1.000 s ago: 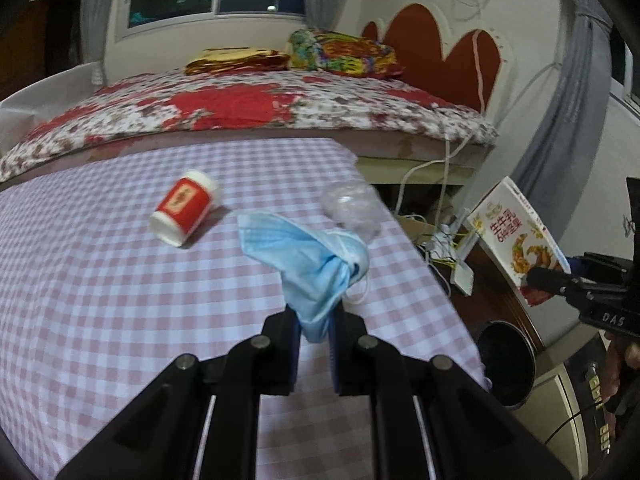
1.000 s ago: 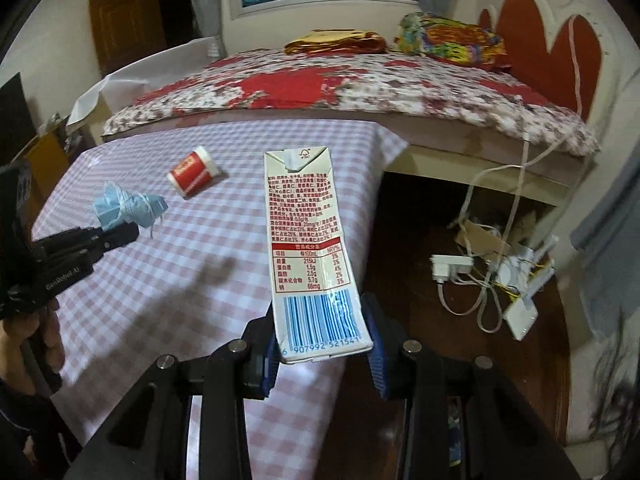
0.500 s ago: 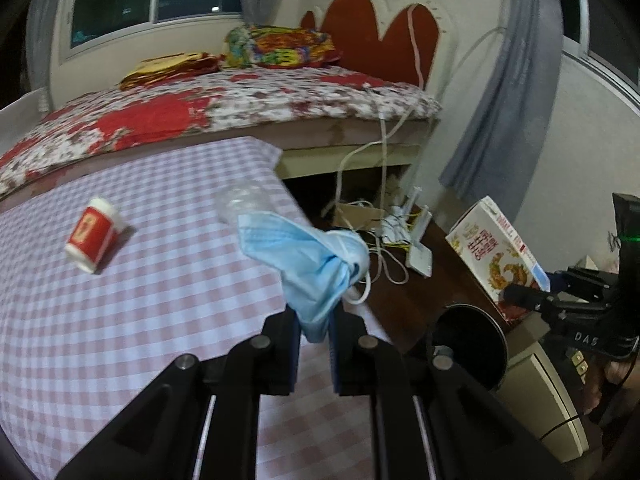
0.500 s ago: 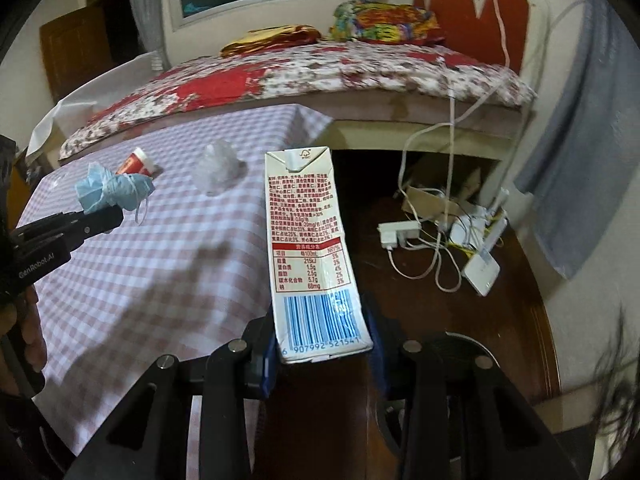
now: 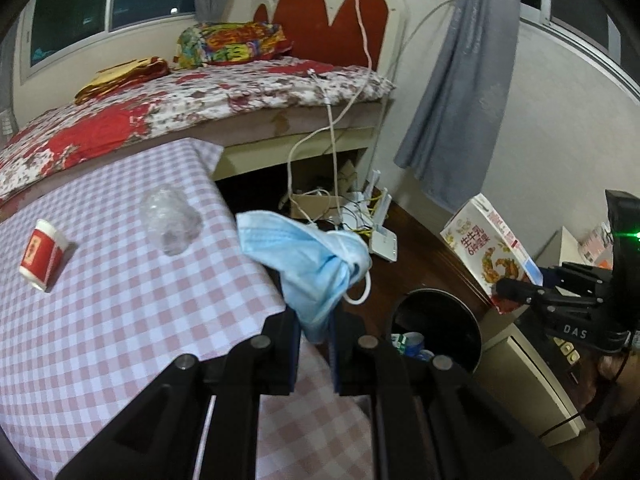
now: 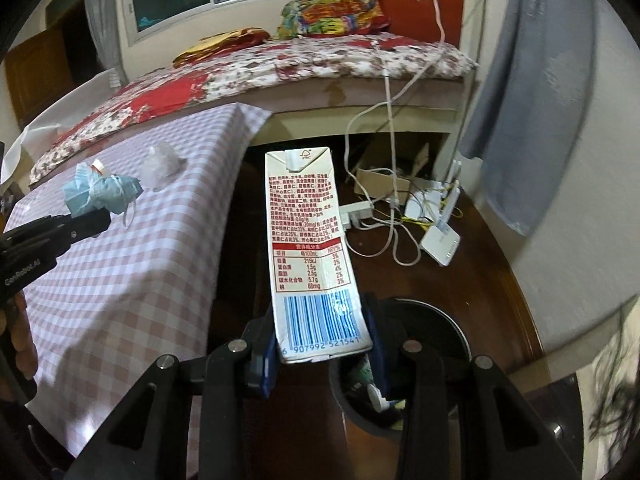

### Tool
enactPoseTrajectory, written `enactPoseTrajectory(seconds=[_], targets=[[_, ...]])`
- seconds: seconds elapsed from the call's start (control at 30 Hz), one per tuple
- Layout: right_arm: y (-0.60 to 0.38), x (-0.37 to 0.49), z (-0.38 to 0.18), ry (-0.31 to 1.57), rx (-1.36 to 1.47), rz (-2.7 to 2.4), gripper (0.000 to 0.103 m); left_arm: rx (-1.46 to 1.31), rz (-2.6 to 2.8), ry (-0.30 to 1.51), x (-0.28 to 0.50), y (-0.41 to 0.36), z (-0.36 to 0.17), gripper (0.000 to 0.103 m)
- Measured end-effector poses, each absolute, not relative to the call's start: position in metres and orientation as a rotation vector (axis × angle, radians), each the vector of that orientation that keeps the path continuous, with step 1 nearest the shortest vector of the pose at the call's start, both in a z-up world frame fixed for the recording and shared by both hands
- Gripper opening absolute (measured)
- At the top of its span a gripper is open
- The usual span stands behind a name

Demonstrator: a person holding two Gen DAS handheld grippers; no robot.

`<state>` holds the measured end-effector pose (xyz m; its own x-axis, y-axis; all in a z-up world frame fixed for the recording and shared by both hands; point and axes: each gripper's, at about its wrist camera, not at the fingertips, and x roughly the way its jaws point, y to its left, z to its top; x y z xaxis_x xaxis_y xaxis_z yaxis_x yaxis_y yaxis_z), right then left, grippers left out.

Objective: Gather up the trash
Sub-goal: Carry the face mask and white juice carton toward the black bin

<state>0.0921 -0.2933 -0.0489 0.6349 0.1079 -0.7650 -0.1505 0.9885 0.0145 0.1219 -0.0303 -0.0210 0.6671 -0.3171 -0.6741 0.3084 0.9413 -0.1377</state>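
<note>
Mask and milk carton held near the black trash bin.

Left gripper (image 5: 314,322) with jaws pinched on a crumpled blue face mask (image 5: 310,262), hanging just past the worktop (image 5: 120,320) edge, up and left of the trash bin (image 5: 436,320). Right gripper (image 6: 322,346) with jaws clamped on the bottom end of a milk carton (image 6: 308,240), barcode side up, its base just above the trash bin rim. Still lying on the checked worktop, well left of the bin: a red paper cup (image 5: 42,254) on its side and a clear plastic cup (image 5: 172,220).
</note>
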Motion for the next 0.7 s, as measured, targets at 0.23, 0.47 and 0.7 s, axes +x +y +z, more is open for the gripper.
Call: enactPoseTrajectory(seconds=[0.23, 0.47, 0.7], targets=[[-0.323, 0.080, -0.056, 0.887, -0.042, 0.097, 0.039, 0.030, -0.409, 0.776, 0.119, -0.062, -0.023, 0.013], [-0.350, 0.068, -0.067, 0.910, -0.029, 0.045, 0.039, 0.061, -0.478, 0.800, 0.120, -0.095, -0.030, 0.013], [-0.379, 0.056, -0.084, 0.946, -0.016, -0.006, 0.039, 0.102, -0.546, 0.838, 0.120, -0.133, -0.044, 0.013]])
